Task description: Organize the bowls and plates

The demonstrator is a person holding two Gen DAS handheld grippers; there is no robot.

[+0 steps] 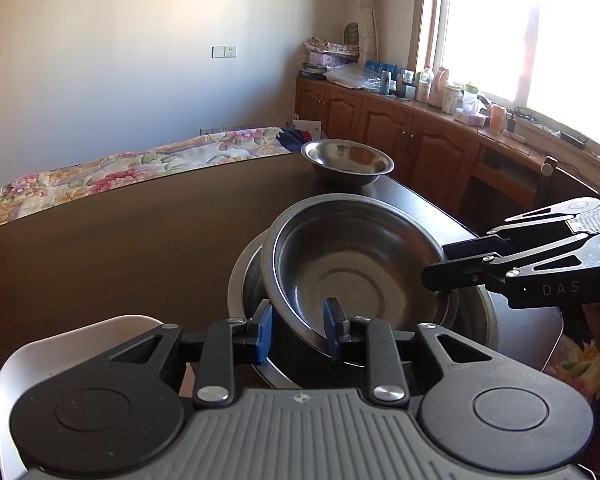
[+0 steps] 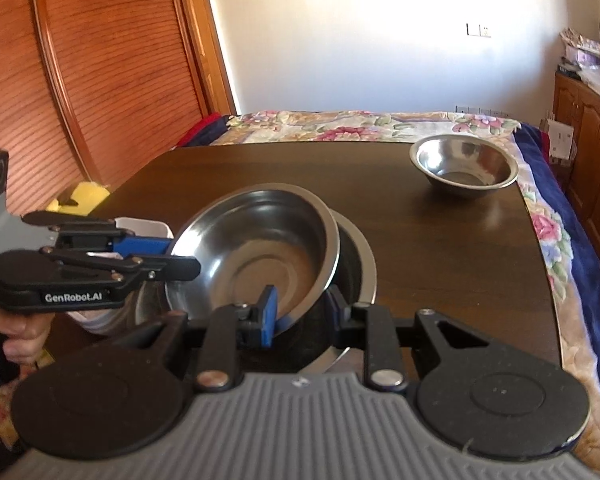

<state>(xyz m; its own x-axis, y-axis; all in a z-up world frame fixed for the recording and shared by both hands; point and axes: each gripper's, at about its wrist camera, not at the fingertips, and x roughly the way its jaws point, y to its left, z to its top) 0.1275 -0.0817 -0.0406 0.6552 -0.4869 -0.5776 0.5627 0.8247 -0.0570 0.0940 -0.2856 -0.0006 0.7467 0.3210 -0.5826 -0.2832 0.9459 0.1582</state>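
Note:
A wide, shallow steel bowl (image 1: 352, 264) (image 2: 260, 248) hangs tilted over a larger steel bowl (image 1: 242, 280) (image 2: 362, 264) that rests on the dark wooden table (image 1: 140, 240) (image 2: 440, 260). My left gripper (image 1: 299, 330) (image 2: 184, 256) is shut on the tilted bowl's rim, blue pads either side of it. My right gripper (image 2: 304, 312) (image 1: 436, 264) is shut on the rim at another spot. A small steel bowl (image 1: 346, 160) (image 2: 464, 164) stands alone at the table's far corner.
A white container (image 2: 144, 226) and a yellow object (image 2: 84, 196) sit by the table's left edge. A bed with a floral cover (image 1: 140, 164) (image 2: 340, 124) lies beyond the table. Wooden cabinets (image 1: 420, 140) with clutter on top run under the window. A hand (image 2: 20, 328) grips the left tool.

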